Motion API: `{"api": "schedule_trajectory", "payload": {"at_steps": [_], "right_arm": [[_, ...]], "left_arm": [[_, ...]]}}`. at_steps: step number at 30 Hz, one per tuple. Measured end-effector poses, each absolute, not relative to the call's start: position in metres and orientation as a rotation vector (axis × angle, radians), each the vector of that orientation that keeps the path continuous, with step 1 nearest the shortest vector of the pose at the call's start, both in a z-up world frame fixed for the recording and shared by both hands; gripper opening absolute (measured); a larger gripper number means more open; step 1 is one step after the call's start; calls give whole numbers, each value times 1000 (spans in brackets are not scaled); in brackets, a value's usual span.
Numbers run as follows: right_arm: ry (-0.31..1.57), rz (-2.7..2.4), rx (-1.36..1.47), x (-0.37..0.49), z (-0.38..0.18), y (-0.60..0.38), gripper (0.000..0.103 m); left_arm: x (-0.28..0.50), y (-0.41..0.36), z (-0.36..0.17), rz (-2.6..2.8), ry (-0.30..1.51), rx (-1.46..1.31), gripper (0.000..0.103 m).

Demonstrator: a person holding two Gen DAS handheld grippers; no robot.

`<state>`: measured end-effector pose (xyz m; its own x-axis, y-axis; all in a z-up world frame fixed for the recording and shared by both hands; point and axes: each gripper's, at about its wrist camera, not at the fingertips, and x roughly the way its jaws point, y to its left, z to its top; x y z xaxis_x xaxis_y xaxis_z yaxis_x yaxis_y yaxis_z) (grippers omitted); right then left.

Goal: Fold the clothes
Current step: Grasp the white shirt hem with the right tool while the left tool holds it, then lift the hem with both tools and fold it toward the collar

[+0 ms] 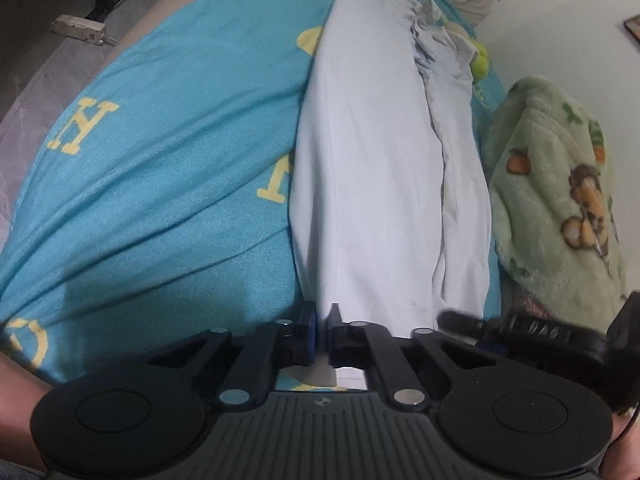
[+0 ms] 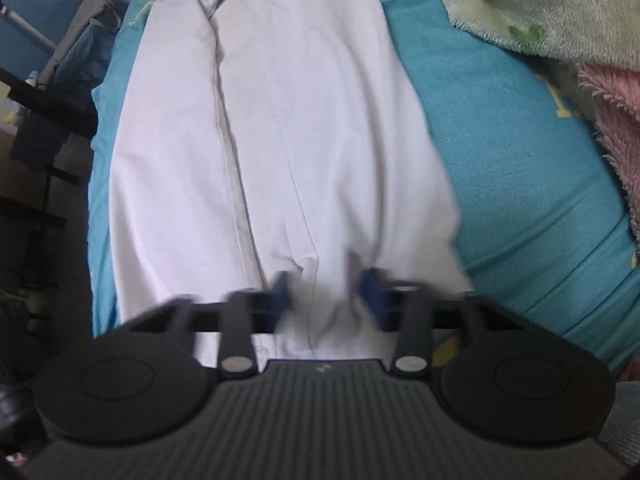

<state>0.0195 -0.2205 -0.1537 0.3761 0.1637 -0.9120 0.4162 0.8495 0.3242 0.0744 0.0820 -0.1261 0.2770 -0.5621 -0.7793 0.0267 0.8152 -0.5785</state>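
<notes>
A pale grey-white garment lies folded lengthwise in a long strip on a turquoise bedsheet. It also shows in the right wrist view, stretching away from the camera. My left gripper is shut on the garment's near left corner. My right gripper is open, its blue-padded fingers spread on either side of a bunch of the garment's near hem; it is motion-blurred. The right gripper also shows in the left wrist view at the garment's near right edge.
A green fleece blanket with cartoon prints lies to the right of the garment; it also appears in the right wrist view above pink fleece. A power strip lies on the floor at left. Dark furniture stands left of the bed.
</notes>
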Motion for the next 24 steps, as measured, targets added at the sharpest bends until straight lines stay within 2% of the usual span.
{"api": "schedule_trajectory", "payload": {"at_steps": [2,9,19,24], "right_arm": [[1173,-163,535,17,-148,-217,10],[933,-83,679,3,-109,-242,9],[676,47,686,-32,-18,-262,8],[589,89,639,-80,24,-259,8]], "left_arm": [[72,90,-117,-428,1189,-571,4],[64,120,-79,-462,998,-770,3],[25,128,26,-541,775,-758,2],[-19,126,67,-585,693,-720,2]]}}
